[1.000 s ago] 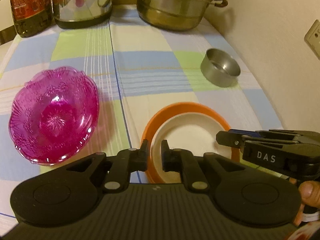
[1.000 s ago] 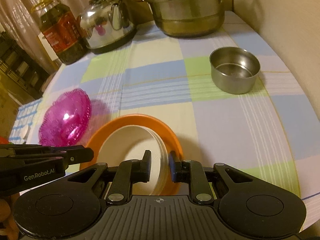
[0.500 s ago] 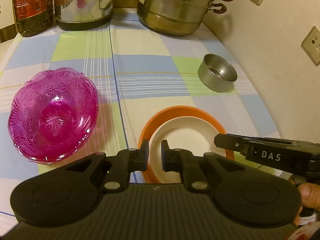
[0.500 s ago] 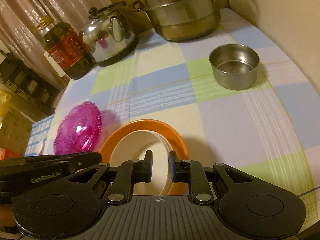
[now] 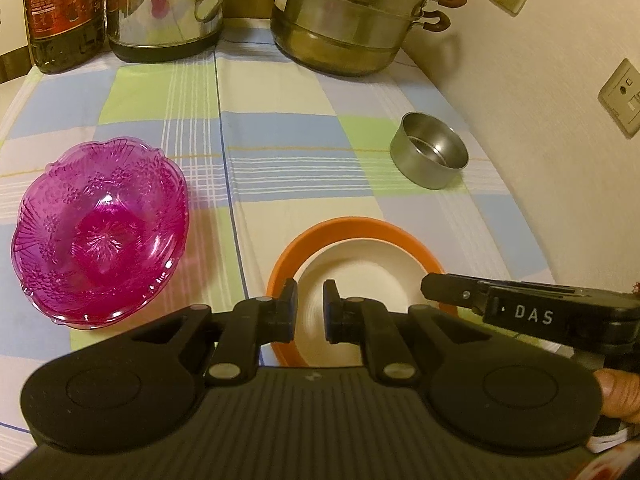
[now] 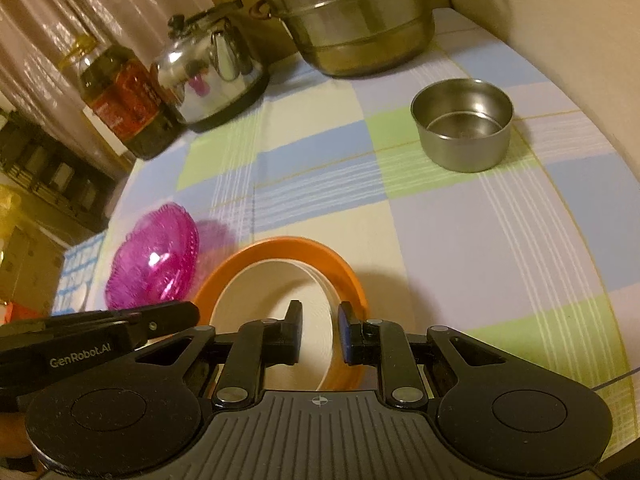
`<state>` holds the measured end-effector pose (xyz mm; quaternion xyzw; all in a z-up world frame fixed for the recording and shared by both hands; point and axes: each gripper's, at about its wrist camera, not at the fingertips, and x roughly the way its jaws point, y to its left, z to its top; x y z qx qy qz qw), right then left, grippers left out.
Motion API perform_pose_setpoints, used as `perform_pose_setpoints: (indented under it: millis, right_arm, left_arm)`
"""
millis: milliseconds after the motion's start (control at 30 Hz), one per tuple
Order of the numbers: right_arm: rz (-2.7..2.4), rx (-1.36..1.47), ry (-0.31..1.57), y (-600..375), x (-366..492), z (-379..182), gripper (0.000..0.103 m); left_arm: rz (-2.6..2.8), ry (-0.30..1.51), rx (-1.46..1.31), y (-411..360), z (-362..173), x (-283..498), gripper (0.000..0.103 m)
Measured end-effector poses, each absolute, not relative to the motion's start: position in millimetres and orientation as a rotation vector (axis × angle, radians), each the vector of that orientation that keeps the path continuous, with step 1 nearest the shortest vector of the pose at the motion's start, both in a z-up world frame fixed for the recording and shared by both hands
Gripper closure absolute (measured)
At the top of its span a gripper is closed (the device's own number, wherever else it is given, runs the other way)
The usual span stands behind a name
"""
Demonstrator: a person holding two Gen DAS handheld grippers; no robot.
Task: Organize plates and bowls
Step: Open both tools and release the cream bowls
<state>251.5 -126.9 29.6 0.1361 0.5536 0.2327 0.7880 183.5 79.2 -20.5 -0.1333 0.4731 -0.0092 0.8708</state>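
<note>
1. Checked cloth in blue, green and cream (image 5: 280,128) covers the table; a kettle (image 5: 160,4), a steamer pot (image 5: 352,20) and an oil bottle (image 5: 60,12) are seen at the back
2. An orange plate (image 5: 288,256) with a cream plate (image 5: 360,272) nested in it lies nearest, a pink glass bowl (image 5: 100,232) to its left, a steel bowl (image 6: 464,124) well apart
3. The left gripper (image 5: 309,310) and the right gripper (image 6: 319,334) are held nearly closed over the plates, nothing visibly clamped
4. The pink bowl is judged fragile and slippery; its rim should be pinched
5. The plates look stiff and light, best taken at the raised edge
</note>
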Motion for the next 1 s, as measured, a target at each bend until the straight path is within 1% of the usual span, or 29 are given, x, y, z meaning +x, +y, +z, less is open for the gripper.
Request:
perform_pose_setpoints:
  millis: [133, 200, 233, 267, 333, 500, 800, 900, 1000]
  right_arm:
    - [0.479, 0.308, 1.174, -135, 252, 38, 0.083]
    - [0.466, 0.304, 1.165, -140, 252, 42, 0.081]
    - [0.461, 0.300, 1.159, -143, 252, 44, 0.077]
    - [0.453, 0.297, 1.150, -147, 251, 46, 0.069]
    - [0.440, 0.292, 1.140, -153, 251, 49, 0.060]
    - [0.386, 0.266, 1.111, -172, 252, 57, 0.058]
    - [0.309, 0.234, 1.077, -201, 262, 66, 0.056]
    - [0.296, 0.239, 1.077, -209, 268, 64, 0.056]
    - [0.283, 0.249, 1.079, -216, 275, 61, 0.055]
  left_arm:
    - [-0.023, 0.978, -0.276, 75, -15, 185, 0.091]
    - [-0.028, 0.972, -0.279, 72, -12, 186, 0.091]
    - [-0.031, 0.968, -0.281, 70, -10, 186, 0.090]
    - [-0.035, 0.963, -0.283, 67, -8, 187, 0.090]
    - [-0.044, 0.955, -0.284, 62, -5, 189, 0.089]
    - [-0.064, 0.931, -0.298, 48, 2, 196, 0.082]
    - [-0.092, 0.896, -0.306, 19, 12, 219, 0.075]
    - [-0.108, 0.889, -0.308, 10, 12, 227, 0.070]
    - [-0.124, 0.881, -0.313, 4, 11, 234, 0.069]
